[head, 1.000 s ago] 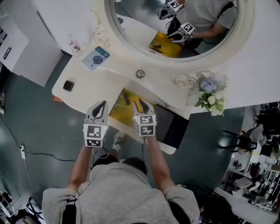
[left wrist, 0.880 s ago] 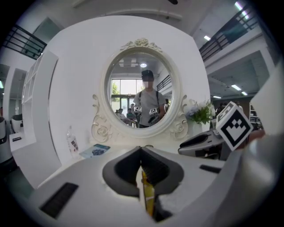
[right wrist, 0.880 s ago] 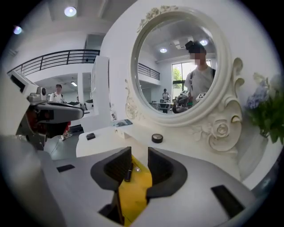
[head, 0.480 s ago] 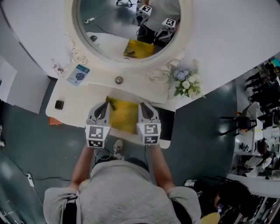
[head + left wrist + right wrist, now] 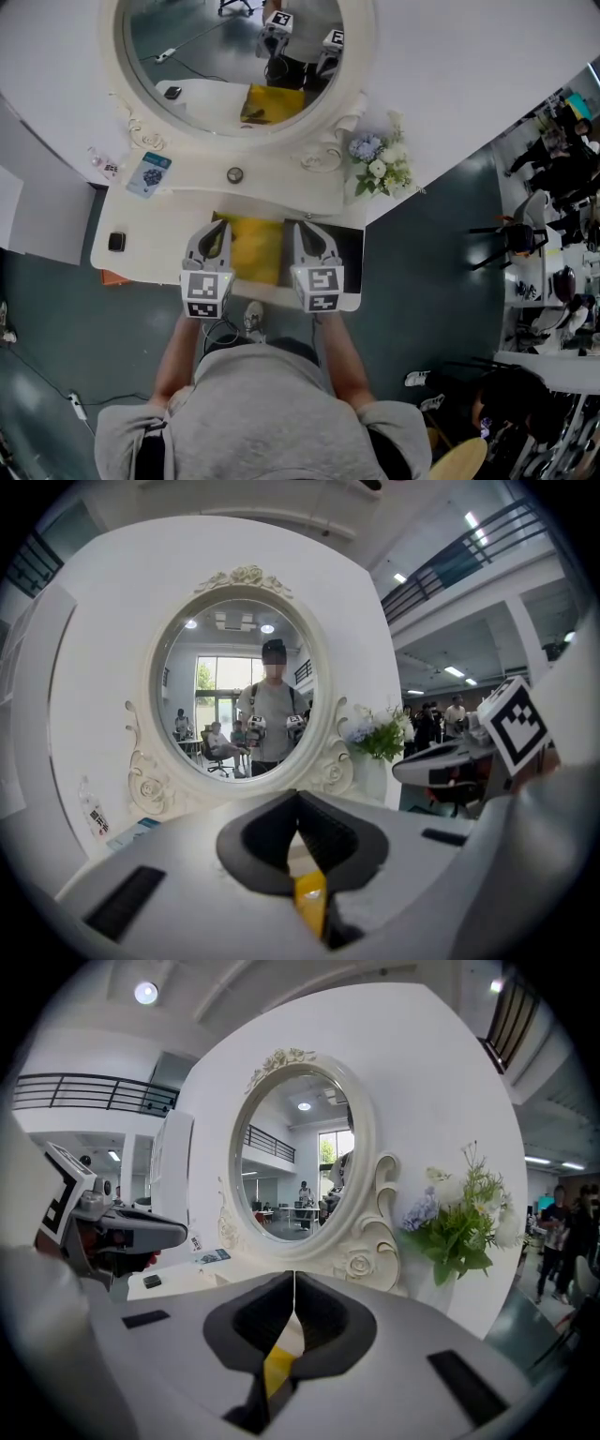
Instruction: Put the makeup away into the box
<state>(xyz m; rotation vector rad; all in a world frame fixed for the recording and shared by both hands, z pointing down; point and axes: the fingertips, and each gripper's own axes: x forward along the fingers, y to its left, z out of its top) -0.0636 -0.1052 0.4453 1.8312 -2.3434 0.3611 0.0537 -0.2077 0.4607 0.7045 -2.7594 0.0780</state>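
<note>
The left gripper (image 5: 217, 232) and right gripper (image 5: 302, 232) hang over the vanity's (image 5: 159, 225) front edge, flanking the yellow box (image 5: 253, 248) without touching it, so I judge nothing is being carried. The left jaws are pressed together and empty. The right jaws have just closed, with nothing between them. I cannot make out any makeup in the box. Beyond, a card (image 5: 148, 173) lies below the mirror (image 5: 206, 47), with flowers (image 5: 378, 161) to the right.

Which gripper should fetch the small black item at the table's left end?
Left. The left gripper sits beside the yellow box on the black item's side; the right gripper would have to cross the box.
</note>
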